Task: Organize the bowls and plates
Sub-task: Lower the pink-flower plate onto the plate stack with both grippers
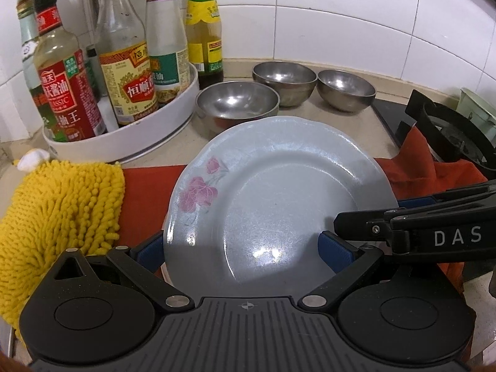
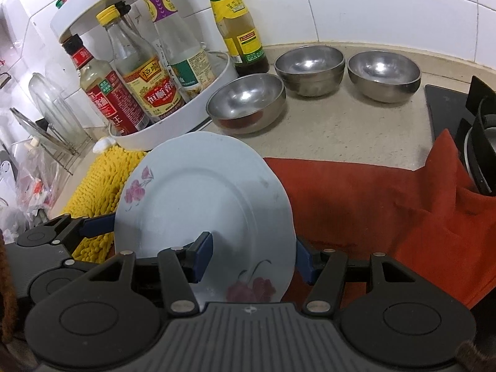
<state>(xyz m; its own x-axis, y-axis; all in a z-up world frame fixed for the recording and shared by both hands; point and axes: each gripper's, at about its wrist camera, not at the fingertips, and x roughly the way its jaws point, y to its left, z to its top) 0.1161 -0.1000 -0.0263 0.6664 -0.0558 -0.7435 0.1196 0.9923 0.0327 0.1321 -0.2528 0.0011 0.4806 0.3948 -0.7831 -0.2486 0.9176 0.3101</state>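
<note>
A pale blue plate (image 1: 272, 198) with pink flower prints is being held tilted above a red cloth (image 2: 387, 204) that is lying on the counter (image 2: 341, 127), and both tools are gripping it from opposite edges. The left tool (image 1: 241, 251) is holding the plate across its near rim, one blue pad sitting behind the left edge and the other pressing on the plate's face at the right. The right tool (image 2: 254, 260) is clamping the plate's rim edge-on, one blue pad lying on the upper face and the other sitting behind the rim, its jaws standing partly closed around the plate. In the left wrist view the right tool's black arm is reaching in from the right, touching the plate's right side. Beyond the plate three steel bowls (image 1: 237, 105) are standing upright on the counter, near one another, the closest one just beside a white round rack (image 1: 130, 142) carrying sauce bottles (image 1: 66, 90). A yellow chenille mitt (image 1: 59, 217) is lying left of the plate, overlapping the red cloth. A black stove (image 1: 449, 130) is sitting at the right, the cloth's corner draping onto it.
</note>
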